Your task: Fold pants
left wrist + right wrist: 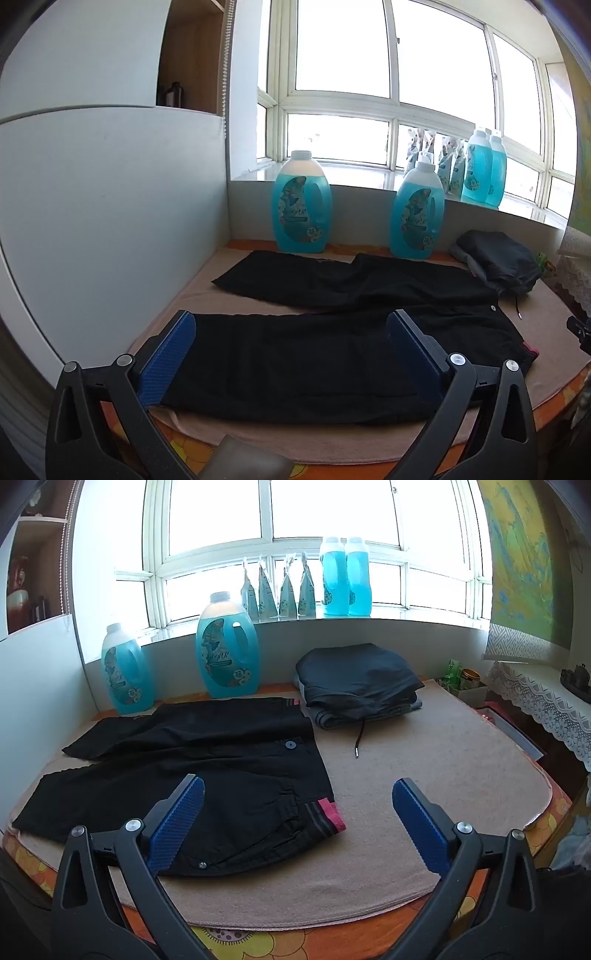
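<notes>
Black pants (314,350) lie spread flat on a beige mat (332,439), both legs pointing left and the waistband to the right. In the right wrist view the pants (221,771) show a button and a pink-striped waistband corner (328,814). My left gripper (291,328) is open and empty, hovering over the near leg. My right gripper (299,797) is open and empty, over the waistband's near corner and the bare mat (424,753).
Two blue detergent jugs (301,206) (417,218) stand at the mat's back edge. A stack of folded dark clothes (354,683) with a loose drawstring sits at the back right. More bottles and pouches (343,576) stand on the windowsill. A white wall (110,221) borders the left.
</notes>
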The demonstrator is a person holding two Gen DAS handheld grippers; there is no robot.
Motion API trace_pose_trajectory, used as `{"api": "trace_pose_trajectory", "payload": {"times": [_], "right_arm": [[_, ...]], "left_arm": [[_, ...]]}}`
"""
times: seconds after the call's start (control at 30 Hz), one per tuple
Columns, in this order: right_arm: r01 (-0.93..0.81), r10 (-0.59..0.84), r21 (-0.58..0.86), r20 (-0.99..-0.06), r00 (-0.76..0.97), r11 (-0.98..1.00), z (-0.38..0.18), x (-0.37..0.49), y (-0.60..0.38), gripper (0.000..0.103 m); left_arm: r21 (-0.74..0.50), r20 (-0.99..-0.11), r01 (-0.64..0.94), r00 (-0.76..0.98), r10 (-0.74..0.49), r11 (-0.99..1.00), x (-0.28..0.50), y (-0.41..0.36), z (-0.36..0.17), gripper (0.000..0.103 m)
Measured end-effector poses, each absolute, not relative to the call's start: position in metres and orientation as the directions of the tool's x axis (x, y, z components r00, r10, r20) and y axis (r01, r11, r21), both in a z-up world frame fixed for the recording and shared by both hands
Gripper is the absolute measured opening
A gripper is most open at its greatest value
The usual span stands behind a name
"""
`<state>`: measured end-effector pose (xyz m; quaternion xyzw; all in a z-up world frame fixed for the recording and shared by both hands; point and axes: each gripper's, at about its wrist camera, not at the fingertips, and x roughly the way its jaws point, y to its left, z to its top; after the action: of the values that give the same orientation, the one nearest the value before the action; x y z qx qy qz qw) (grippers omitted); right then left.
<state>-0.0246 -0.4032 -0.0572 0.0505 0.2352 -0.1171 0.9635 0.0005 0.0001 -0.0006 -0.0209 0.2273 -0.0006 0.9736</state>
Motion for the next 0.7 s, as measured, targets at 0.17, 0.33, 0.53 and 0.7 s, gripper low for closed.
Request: {"api": "trace_pose_trajectory", "payload": {"times": [0.17, 0.33, 0.53, 0.7], "right_arm": [[0.247, -0.214, 0.017, -0.447, 0.868, 0.969, -0.055, -0.026, -0.4, 0.103], [0.247, -0.207, 0.034, -0.443, 0.872, 0.969, -0.053, -0.025, -0.402, 0.103], [0.242, -0.202, 0.037, -0.441, 0.875, 0.969, -0.053, -0.027, -0.401, 0.103], [0.243, -0.204, 0.032, -0.443, 0.873, 0.969, -0.051, -0.028, -0.399, 0.103]], "left_arm": [[-0.049, -0.421, -0.002, 0.907, -0.019, 0.999, -0.005, 0.003, 0.0, 0.103], [-0.042, -0.428, 0.004, 0.903, -0.022, 0.999, 0.002, 0.006, -0.002, 0.103], [-0.026, -0.431, 0.004, 0.902, -0.015, 1.0, 0.0, -0.002, 0.0, 0.103], [-0.021, -0.43, 0.005, 0.903, -0.014, 1.0, -0.001, -0.004, 0.002, 0.103]]}}
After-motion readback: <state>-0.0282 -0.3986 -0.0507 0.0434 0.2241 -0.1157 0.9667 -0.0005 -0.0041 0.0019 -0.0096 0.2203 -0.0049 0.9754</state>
